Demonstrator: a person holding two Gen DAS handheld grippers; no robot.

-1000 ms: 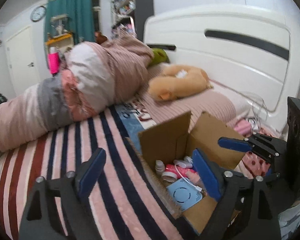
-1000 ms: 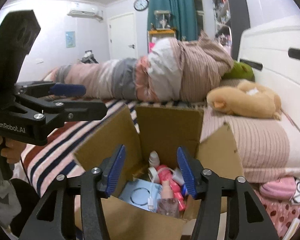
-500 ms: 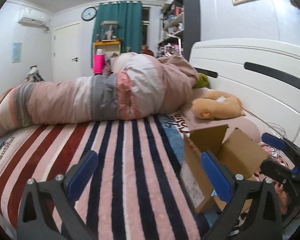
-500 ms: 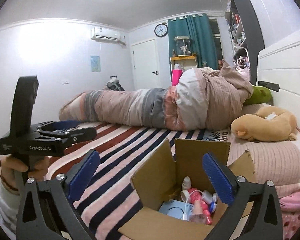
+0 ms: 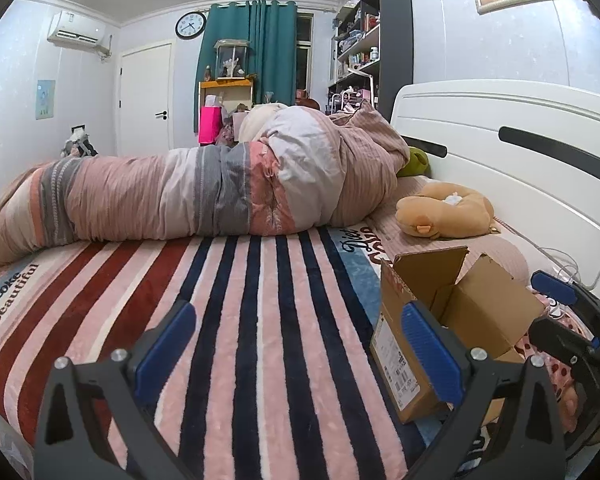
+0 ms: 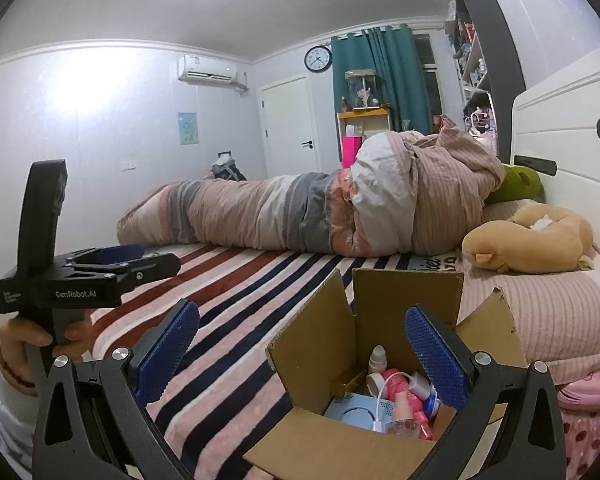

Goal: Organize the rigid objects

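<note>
An open cardboard box stands on the striped blanket near the headboard. Inside it lie a white dropper bottle, a pink bottle, a pale blue round device and a white cable. My right gripper hangs open just in front of the box, nothing between its blue pads; it also shows in the left wrist view as the right gripper behind the box. My left gripper is open over bare blanket, left of the box. In the right wrist view the left gripper is held by a hand.
A rolled pink and grey duvet lies across the bed's far side. A tan plush toy and a green one rest by the white headboard. A pink pouch lies right of the box. The striped blanket stretches left.
Both grippers have drawn back from the box and their jaws have widened. The left one swung left over the blanket, leaving the box at its right. The right view tilted upward.
</note>
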